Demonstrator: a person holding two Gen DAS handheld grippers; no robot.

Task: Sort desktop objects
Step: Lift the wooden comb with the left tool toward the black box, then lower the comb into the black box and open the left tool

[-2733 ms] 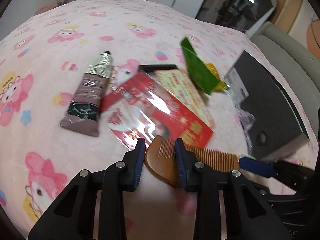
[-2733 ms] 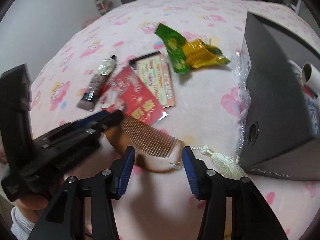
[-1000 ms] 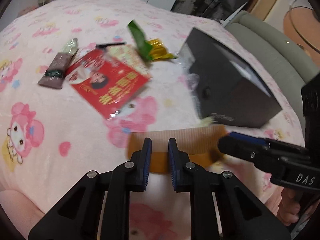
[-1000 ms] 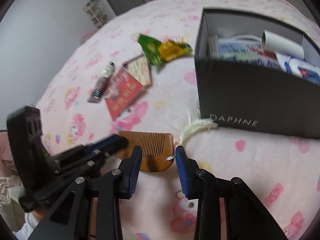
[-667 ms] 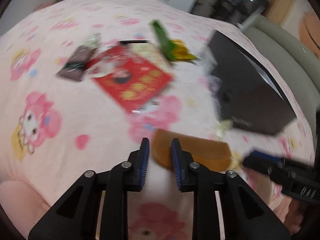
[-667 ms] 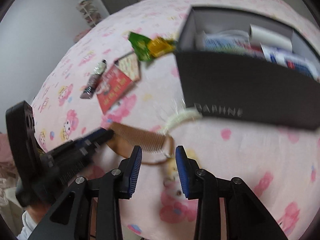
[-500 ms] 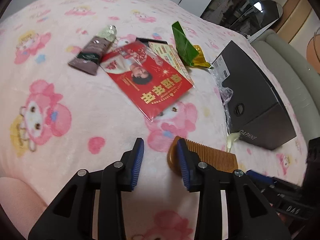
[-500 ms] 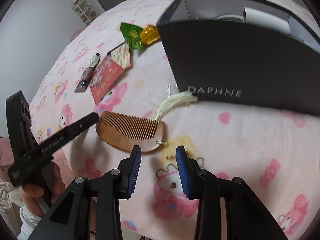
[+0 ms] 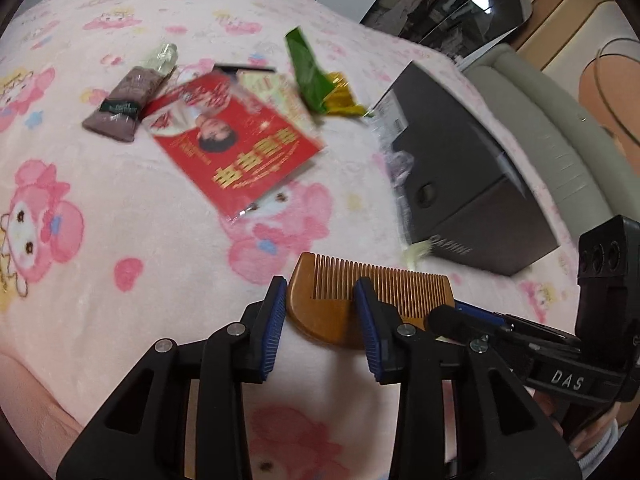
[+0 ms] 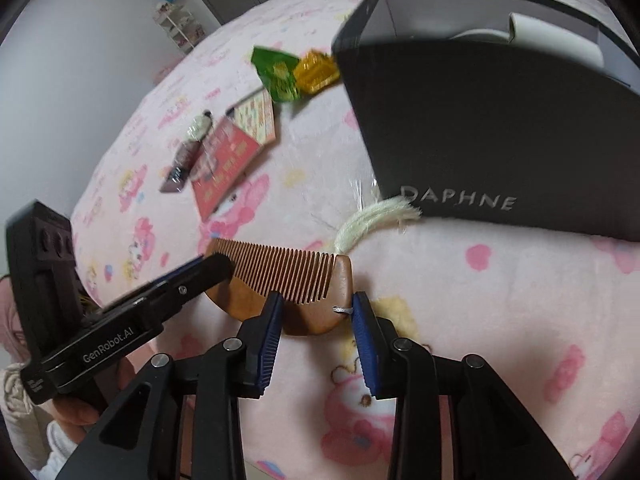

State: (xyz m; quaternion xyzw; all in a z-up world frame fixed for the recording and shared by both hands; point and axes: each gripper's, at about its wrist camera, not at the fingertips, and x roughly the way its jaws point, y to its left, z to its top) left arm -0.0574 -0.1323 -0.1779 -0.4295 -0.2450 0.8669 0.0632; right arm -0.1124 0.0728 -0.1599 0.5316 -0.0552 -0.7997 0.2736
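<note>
A brown wooden comb [image 9: 320, 312] lies flat on the pink blanket, teeth pointing away, with a cream tassel [image 10: 372, 220] running from its right end towards the box. My left gripper [image 9: 320, 300] is open, and the comb's rounded left end sits between its blue pads [image 9: 276, 320] without being pressed. My right gripper [image 10: 316, 304] is open too and straddles the comb's [image 10: 280, 268] right end by the small metal ring. Each view shows the other gripper over the comb's far end: the left gripper [image 10: 212, 266] and the right gripper [image 9: 448, 314].
A black open box [image 10: 500, 120] marked DAPHNE stands to the right with a white roll [image 10: 556, 36] inside. Farther back on the blanket [image 9: 120, 208] lie a red packet [image 9: 240, 148], a brown tube [image 9: 124, 104], a pale card [image 9: 276, 92] and green and yellow wrappers [image 9: 312, 76].
My left gripper opened and let go of the comb, which now rests on the blanket. The right gripper came down over the comb's right end, and the left again brackets the left end.
</note>
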